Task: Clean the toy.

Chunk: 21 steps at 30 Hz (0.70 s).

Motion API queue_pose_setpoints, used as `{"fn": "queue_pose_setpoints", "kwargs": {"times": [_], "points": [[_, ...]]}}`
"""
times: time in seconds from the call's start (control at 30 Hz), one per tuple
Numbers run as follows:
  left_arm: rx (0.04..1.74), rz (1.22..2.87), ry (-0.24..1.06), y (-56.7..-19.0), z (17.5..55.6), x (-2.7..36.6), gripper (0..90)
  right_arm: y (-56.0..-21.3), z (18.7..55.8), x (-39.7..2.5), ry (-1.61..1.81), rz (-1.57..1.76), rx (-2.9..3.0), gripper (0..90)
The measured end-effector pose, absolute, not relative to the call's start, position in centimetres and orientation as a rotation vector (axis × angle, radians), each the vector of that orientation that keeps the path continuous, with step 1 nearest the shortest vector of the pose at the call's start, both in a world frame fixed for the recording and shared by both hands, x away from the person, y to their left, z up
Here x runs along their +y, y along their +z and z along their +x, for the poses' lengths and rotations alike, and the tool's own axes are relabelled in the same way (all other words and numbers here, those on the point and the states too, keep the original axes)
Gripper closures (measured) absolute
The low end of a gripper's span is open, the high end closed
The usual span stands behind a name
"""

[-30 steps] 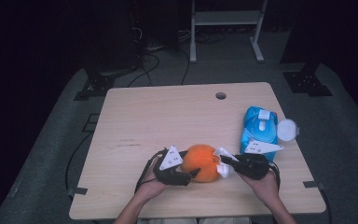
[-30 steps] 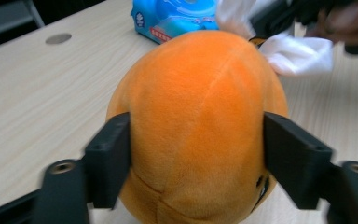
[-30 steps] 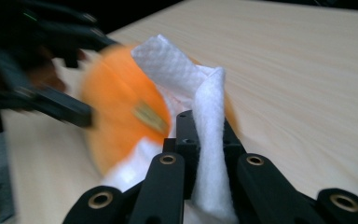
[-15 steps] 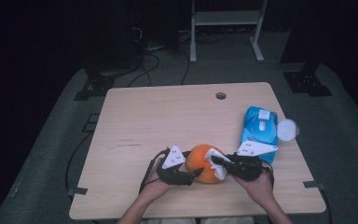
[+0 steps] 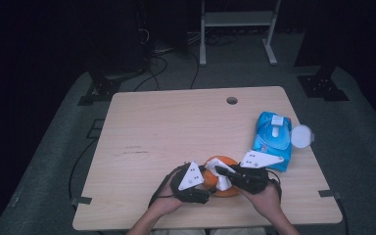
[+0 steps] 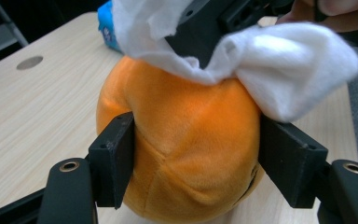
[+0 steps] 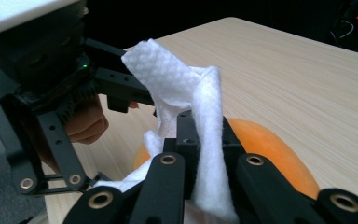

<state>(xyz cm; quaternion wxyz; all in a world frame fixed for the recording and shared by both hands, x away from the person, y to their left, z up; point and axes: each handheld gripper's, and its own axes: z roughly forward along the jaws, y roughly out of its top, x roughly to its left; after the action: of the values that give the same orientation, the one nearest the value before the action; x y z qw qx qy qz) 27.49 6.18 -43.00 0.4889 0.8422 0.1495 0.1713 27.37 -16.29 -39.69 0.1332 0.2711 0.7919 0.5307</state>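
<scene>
Near the worktop's [image 5: 152, 127] front edge, our left hand-held gripper [image 6: 196, 154] clamps the orange plush [image 6: 182, 140]; our right hand-held gripper [image 7: 200, 154], clamped on the wipe [image 7: 186, 88], could push the plush free by rubbing hard.

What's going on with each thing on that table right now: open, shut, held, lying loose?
Orange plush ball: on the table, clamped between the left gripper's jaws.
White wipe: crumpled, pinched in the right gripper, pressed on the ball's top.
Left gripper: shut on the ball.
Right gripper: shut on the wipe.
Blue wipes pack: lying flat, round lid flipped open.
</scene>
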Motion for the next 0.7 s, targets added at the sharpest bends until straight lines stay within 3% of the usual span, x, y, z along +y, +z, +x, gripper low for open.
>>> {"fn": "queue_pose_setpoints", "kwargs": {"times": [0.13,0.27,0.43,0.57,0.7], "points": [[0.407,2.031,0.385,-43.0,27.8,6.8,29.9,-39.7,28.3,-17.5,1.529,0.852,2.251,83.9],[0.450,1.934,0.333,-42.1,28.4,6.8,17.6,-40.4,28.1,-18.2,1.577,0.919,2.251,83.9],[0.448,1.986,0.314,-42.7,28.4,7.3,27.4,-40.5,27.9,-17.1,1.568,0.861,2.295,83.9],[0.461,1.991,0.281,-43.0,28.7,8.2,27.7,-41.5,28.6,-19.1,1.534,0.971,2.250,83.9],[0.447,1.963,0.300,-42.3,28.7,7.1,11.9,-41.6,28.3,-18.8,1.561,0.985,2.249,83.9]]}}
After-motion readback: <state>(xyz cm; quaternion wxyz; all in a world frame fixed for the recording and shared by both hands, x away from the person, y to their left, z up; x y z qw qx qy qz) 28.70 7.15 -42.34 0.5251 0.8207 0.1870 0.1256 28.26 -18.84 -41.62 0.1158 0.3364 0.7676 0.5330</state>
